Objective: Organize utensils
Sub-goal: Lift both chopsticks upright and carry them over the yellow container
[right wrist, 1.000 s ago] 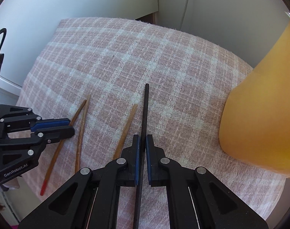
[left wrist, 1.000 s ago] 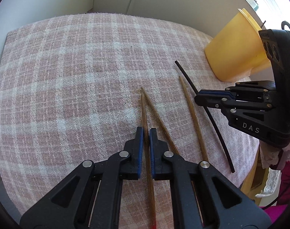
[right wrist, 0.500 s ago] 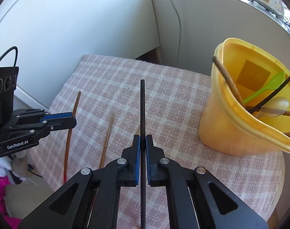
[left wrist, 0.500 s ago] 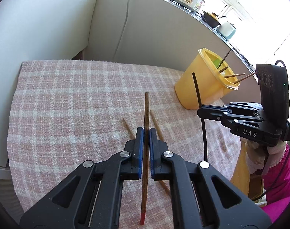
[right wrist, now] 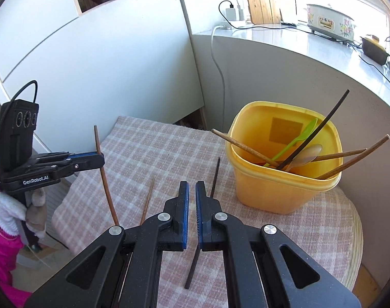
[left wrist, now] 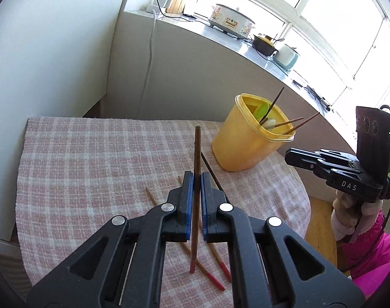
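My left gripper (left wrist: 197, 177) is shut on a brown chopstick with a red end (left wrist: 197, 148), held upright above the checked cloth; the right wrist view shows that gripper (right wrist: 102, 157) at the left with the stick (right wrist: 103, 182). My right gripper (right wrist: 192, 187) is shut with nothing between its pads. A black chopstick (right wrist: 215, 174) lies on the cloth under it, beside the yellow tub (right wrist: 266, 192). The tub holds several chopsticks, a green spoon (right wrist: 301, 136) and a pale spoon. Two brown chopsticks (left wrist: 153, 200) lie loose on the cloth (left wrist: 79, 166).
The small table's edge drops off close behind the tub (left wrist: 246, 151) and on the right. A white wall and a grey counter (left wrist: 220, 59) with cooking pots and a cable stand behind. A person's pink sleeve (left wrist: 369, 251) is at the right.
Both grippers rose and tipped up toward the tub. The left one lifted its brown chopstick off the cloth. The black chopstick, held by the right gripper before, now lies on the cloth.
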{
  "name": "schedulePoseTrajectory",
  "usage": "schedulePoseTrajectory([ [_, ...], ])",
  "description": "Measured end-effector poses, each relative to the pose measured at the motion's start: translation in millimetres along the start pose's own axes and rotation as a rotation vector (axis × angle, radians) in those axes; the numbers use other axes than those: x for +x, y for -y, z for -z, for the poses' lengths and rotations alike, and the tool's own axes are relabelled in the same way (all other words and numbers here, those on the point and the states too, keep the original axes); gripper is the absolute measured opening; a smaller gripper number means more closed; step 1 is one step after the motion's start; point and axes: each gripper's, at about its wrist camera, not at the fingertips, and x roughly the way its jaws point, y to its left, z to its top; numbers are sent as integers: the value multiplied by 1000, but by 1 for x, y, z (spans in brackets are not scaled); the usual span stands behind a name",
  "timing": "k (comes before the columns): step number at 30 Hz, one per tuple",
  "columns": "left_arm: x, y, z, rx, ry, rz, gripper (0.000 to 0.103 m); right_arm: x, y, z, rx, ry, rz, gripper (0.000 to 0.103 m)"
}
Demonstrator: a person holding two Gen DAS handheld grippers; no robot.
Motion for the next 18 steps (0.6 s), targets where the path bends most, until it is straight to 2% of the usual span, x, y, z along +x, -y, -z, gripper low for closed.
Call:
schedulePoseTrajectory([
  [3, 6, 0, 1, -1, -8, 4, 3, 4, 0, 4, -23, -36, -20, 4],
  [6, 9, -2, 2, -11, -12, 6, 3, 25, -1, 12, -37, -130, -19, 6],
  [8, 8, -3, 3, -15, -10, 4, 3, 48, -4, 19, -60, -201, -30, 18],
  [10, 6, -4, 6, -20, -7, 1, 3, 72, -4, 26, -66, -260, -8, 25],
  [13, 0, -8, 9, -23, -3, -6, 3, 105, 3, 32, -40, -337, 26, 25],
  [18, -6, -14, 12, -36, 1, -11, 3, 142, 5, 35, -81, -396, 104, 25],
])
